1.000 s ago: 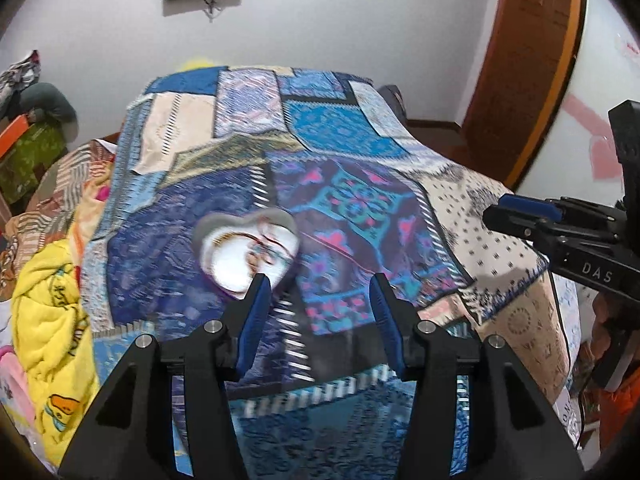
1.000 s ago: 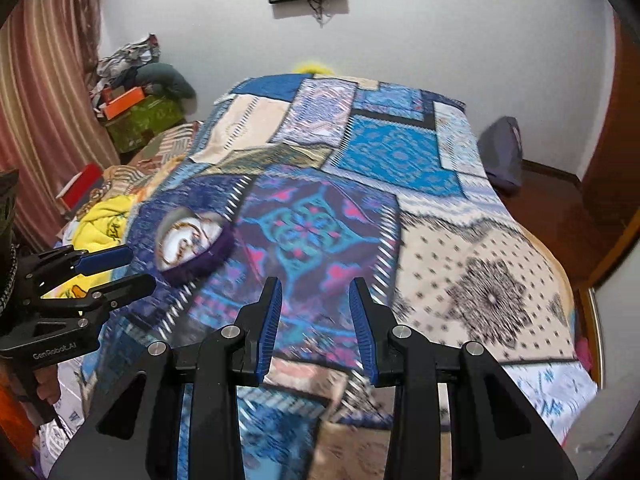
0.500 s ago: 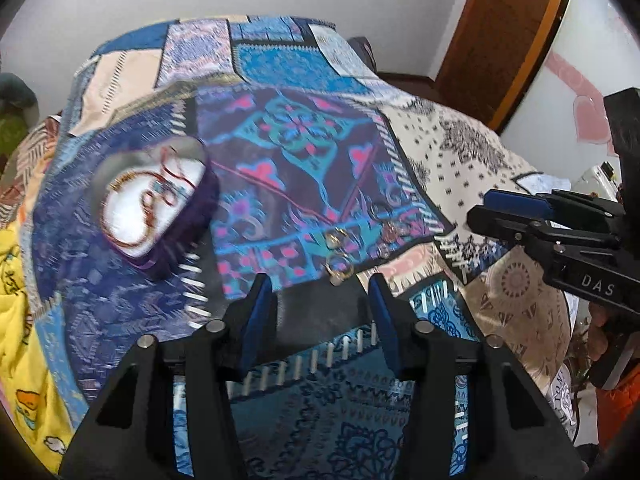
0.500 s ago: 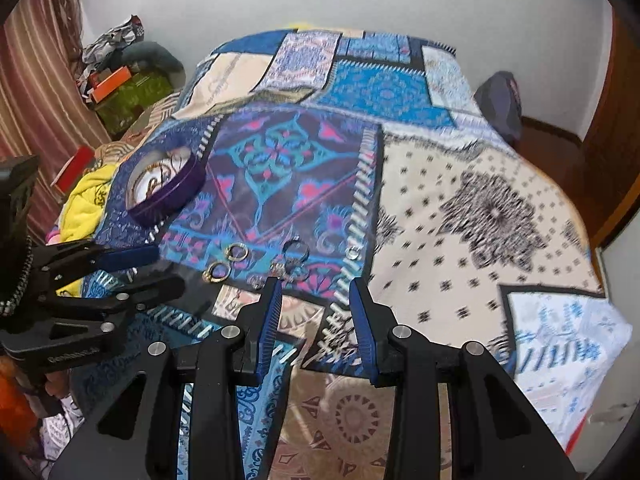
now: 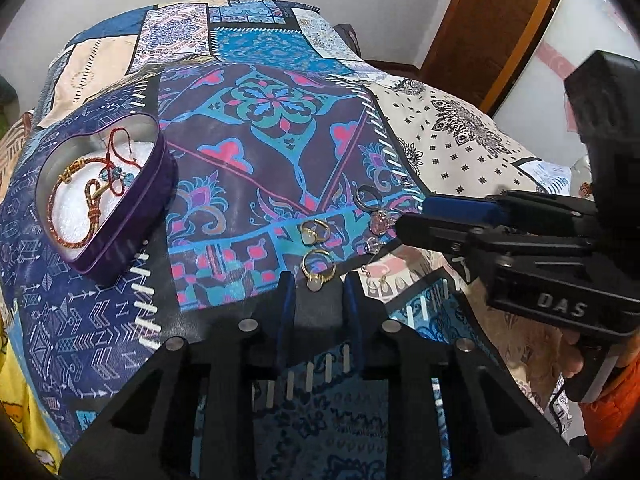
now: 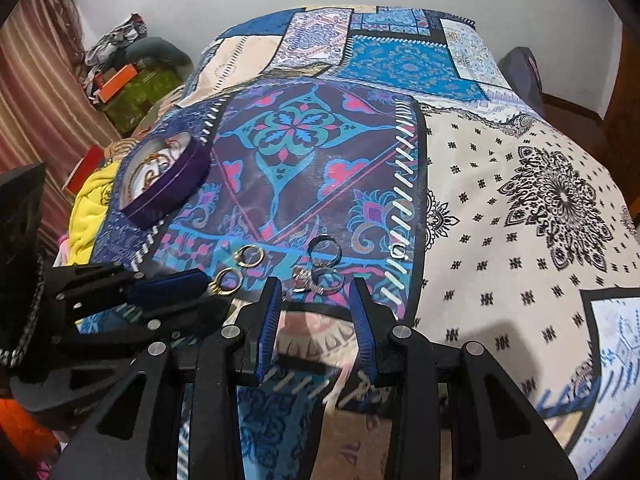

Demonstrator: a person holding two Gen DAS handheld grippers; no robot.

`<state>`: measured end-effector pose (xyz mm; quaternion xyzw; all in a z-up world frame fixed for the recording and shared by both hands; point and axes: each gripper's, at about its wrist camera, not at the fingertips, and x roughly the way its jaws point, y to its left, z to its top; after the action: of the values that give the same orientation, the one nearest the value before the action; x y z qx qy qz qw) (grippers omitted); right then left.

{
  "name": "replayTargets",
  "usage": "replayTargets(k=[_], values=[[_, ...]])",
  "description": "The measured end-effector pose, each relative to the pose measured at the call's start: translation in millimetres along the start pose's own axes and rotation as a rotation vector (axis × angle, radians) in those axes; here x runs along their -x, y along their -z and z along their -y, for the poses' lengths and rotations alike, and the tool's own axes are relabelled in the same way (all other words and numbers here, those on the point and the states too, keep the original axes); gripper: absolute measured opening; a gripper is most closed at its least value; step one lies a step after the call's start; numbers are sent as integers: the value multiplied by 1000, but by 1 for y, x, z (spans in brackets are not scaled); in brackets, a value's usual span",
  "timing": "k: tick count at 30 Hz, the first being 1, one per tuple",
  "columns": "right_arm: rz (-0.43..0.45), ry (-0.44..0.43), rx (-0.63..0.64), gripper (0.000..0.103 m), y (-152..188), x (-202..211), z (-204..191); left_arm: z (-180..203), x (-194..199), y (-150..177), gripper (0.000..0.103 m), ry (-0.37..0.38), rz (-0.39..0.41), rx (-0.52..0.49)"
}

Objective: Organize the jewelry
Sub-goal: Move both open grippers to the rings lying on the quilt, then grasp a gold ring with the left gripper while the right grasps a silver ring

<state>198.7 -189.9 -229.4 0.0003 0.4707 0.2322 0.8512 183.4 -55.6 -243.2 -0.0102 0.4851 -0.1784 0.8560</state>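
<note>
Left wrist view: gold ring (image 5: 318, 270) lies flat just ahead of the left gripper (image 5: 318, 300), centred between its narrowly parted, empty jaws.

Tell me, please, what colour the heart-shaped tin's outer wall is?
Purple; the tin shows it best in the left wrist view.

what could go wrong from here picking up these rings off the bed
1. The gold ring in front of the open left gripper lies flat on soft patterned bedspread; closing could pinch fabric or flick the ring away.
2. A second gold ring lies close beside it and might get nudged.
3. The right gripper, also open, hovers nearby over the silver rings; the two grippers could collide, and the heart-shaped tin sits well off to the left.
</note>
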Motion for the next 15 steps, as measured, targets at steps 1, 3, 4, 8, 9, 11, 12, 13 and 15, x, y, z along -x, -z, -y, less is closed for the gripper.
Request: replayTargets(k=[1, 3, 4, 8, 9, 11, 12, 13, 15], values=[[-3, -1, -1, 32, 0, -2, 0, 0, -1, 0, 24, -1, 1, -3], [-12, -1, -1, 32, 0, -5, -1, 1, -2, -1, 24, -6, 4, -13], [-13, 3, 1, 32, 1, -7, -2, 2, -3, -1, 24, -9, 6, -16], [-10, 8, 0, 32, -1, -10, -3, 2, -6, -3, 24, -18, 11, -15], [-9, 4, -4, 32, -2, -10, -2, 2, -7, -4, 24, -23, 13, -16], [-9, -1, -14, 32, -2, -12, 0, 3, -8, -4, 24, -30, 16, -22], [-10, -3, -16, 32, -3, -14, 1, 4, -9, -5, 24, -35, 17, -27], [-8, -1, -16, 32, -3, -15, 2, 5, -9, -5, 24, -38, 19, -32], [-4, 8, -6, 31, -3, -15, -1, 6, -10, -5, 20, -47, 23, -40]])
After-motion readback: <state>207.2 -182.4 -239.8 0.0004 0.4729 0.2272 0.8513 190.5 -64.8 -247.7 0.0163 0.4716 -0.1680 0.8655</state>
